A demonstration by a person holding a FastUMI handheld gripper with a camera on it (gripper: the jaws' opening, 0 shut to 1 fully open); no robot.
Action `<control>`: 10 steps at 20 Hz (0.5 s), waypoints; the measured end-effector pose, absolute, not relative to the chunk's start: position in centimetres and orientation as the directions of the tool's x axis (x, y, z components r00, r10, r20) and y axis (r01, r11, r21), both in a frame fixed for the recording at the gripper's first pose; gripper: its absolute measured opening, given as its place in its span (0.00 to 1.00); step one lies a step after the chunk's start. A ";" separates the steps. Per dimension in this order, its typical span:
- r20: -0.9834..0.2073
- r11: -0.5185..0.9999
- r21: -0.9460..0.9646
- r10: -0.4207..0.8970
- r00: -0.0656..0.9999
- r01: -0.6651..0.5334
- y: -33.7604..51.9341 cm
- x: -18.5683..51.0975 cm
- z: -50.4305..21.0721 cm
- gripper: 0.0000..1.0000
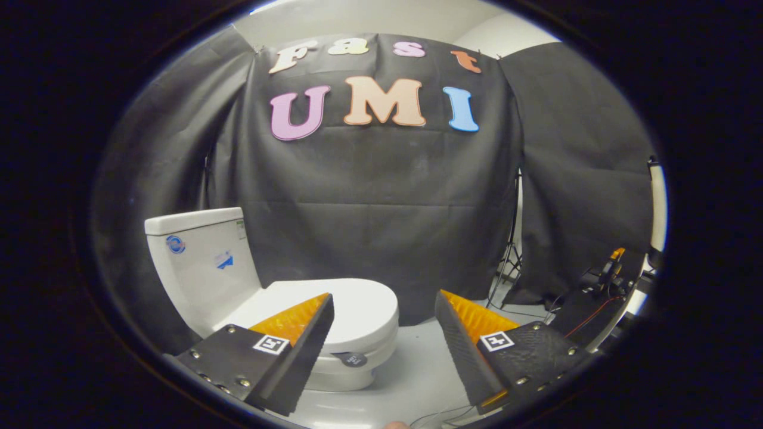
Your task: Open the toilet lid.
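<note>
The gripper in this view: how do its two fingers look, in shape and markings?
The gripper has two wedge-shaped fingers that taper toward their tips, with ridged inner faces. Each sits on a flat plate fixed with small round screws and bears a small square black-and-white marker.

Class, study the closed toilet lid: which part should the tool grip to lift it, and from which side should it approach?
Probably the lid's rounded front edge, farthest from the tank, where it overhangs the bowl. Approach from the front, one finger above and one below. The lid lies flat and presumably hinges at the tank. The tool is open, holding nothing.
</note>
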State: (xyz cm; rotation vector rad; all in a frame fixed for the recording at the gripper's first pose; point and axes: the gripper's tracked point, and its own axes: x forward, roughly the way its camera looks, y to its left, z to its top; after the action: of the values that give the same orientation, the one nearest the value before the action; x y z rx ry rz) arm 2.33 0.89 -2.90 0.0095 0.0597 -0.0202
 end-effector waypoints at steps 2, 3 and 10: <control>-0.081 0.999 0.025 -0.029 0.996 0.031 0.5 2.8 -3.6 1.00; -0.094 0.999 0.042 -0.029 0.995 0.033 0.6 3.0 -4.0 1.00; -0.265 0.981 0.175 -0.034 0.964 0.083 0.9 5.3 -9.6 1.00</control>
State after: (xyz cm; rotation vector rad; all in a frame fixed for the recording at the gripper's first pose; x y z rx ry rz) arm 5.27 0.86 -9.56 0.1861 0.2647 -0.0597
